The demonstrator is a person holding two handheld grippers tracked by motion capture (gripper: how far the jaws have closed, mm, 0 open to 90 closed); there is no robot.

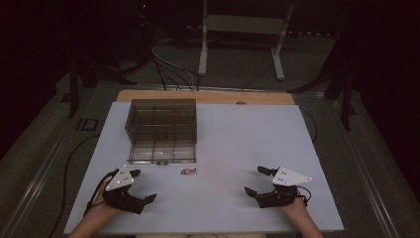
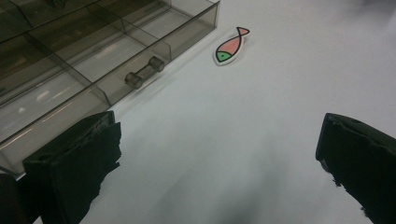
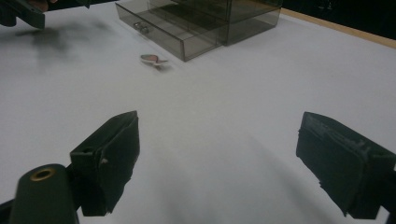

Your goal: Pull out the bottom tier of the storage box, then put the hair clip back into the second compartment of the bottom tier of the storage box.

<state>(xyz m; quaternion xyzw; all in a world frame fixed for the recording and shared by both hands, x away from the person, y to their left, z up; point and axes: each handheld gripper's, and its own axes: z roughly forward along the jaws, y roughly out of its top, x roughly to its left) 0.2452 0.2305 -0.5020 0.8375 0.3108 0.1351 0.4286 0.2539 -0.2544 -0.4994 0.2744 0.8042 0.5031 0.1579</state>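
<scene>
Fish sticker (image 2: 230, 45) is lying flat on the white table (image 1: 237, 148), just near of the smoked drawer box (image 1: 162, 130). Its long axis is probably running left-right; the left gripper view is revealing its green head. Left gripper (image 1: 139, 185) and right gripper (image 1: 256, 180) are resting with jaws apart.

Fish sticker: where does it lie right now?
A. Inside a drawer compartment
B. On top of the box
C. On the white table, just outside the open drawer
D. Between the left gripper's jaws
C: the fish sticker lies flat on the table, just beyond the drawer front, apart from both grippers.
</scene>
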